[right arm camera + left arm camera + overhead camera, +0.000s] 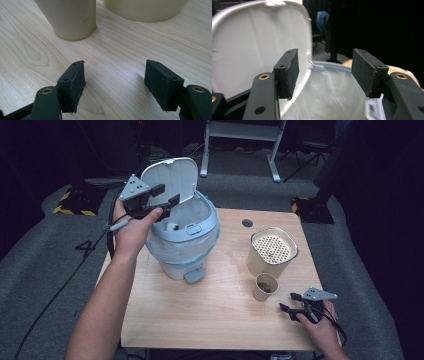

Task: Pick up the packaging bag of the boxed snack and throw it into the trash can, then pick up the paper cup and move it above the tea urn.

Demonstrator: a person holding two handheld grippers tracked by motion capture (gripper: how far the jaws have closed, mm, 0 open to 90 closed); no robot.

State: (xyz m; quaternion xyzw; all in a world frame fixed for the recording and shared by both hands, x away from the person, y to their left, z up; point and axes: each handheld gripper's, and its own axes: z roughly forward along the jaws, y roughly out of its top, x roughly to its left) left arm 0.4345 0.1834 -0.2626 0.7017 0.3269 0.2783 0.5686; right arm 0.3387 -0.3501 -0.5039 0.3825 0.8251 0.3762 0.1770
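A perforated tan container [272, 251] beside a paper cup [265, 286].

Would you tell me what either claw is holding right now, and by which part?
Nothing is held: the left claw stands open beside the bin lid, the right claw open over bare table.

Three containers on one surface, two grippers.

One pedal bin [185, 240] with one raised lid [170, 177] by the left gripper [159, 200]; one small cup [265, 287] and one larger perforated-top tub [272, 251] just beyond the right gripper [290, 302]; one wooden surface [200, 315].
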